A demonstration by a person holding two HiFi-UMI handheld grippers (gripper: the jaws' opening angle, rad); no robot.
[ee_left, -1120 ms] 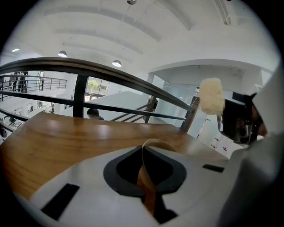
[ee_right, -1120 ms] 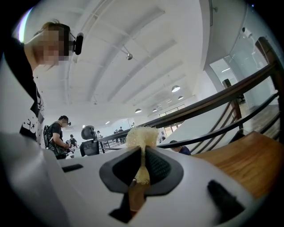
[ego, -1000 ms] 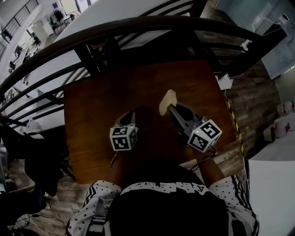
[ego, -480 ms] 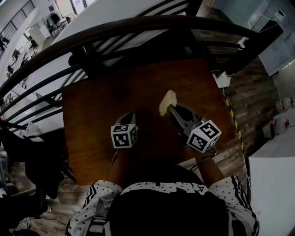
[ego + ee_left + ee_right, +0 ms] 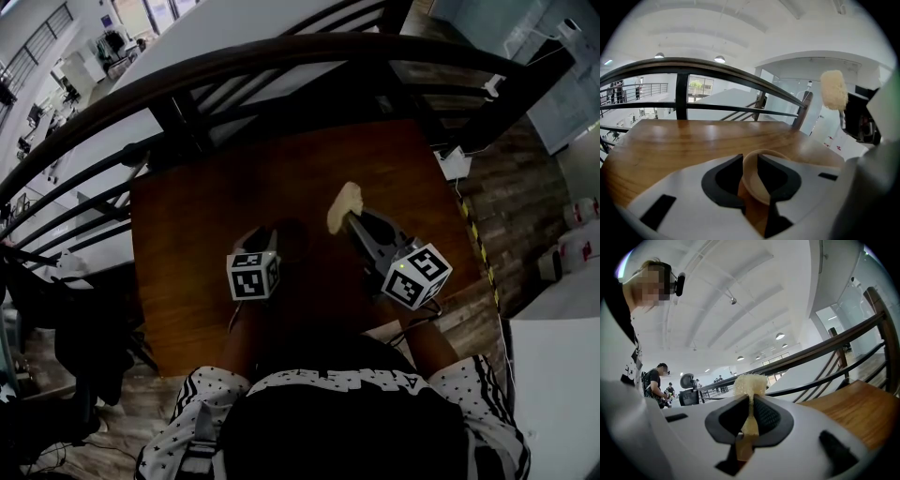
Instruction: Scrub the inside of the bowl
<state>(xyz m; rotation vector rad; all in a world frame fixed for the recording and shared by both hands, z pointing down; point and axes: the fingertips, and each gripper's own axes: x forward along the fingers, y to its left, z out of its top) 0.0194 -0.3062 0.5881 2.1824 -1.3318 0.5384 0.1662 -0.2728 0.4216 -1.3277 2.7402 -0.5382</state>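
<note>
On wooden table (image 5: 187,234) beside dark railing (image 5: 281,56), left gripper (image 5: 265,234) just opening around bowl (image 5: 757,183) rim, right gripper (image 5: 349,220) clamping scrubber (image 5: 344,204)

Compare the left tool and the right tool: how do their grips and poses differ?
The left tool has just been opening its jaws, which stand apart with the rim of the bowl between them; the right tool is clamped shut on the thin stem of the scrubber. The left tool tilts down towards the table; the right tool lies nearer level, its scrubber raised clear of it. Both are over the same table.
</note>
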